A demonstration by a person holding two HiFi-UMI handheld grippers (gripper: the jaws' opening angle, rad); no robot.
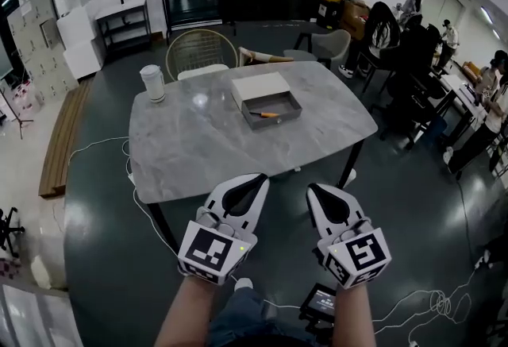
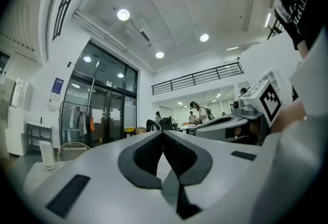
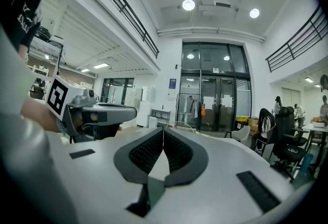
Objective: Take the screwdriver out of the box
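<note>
One screwdriver (image 1: 267, 113) lies crosswise in one box (image 1: 275, 122), well ahead of left gripper (image 1: 258, 179) and right gripper (image 1: 315, 188) (both closed, empty)

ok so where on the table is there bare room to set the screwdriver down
Widest: the table's near half, in front of the box. Also between cup and box. Right of the box, a narrower strip. Crowded only far middle, where box and lid sit.

Ahead of the left gripper (image 1: 261, 178) and the right gripper (image 1: 313, 187), the table (image 1: 198, 155) lies bare up to the box (image 1: 278, 121). Its low walls ring the screwdriver (image 1: 266, 114); the top is open. A cup (image 1: 152, 83) stands far ahead-left, well clear.
</note>
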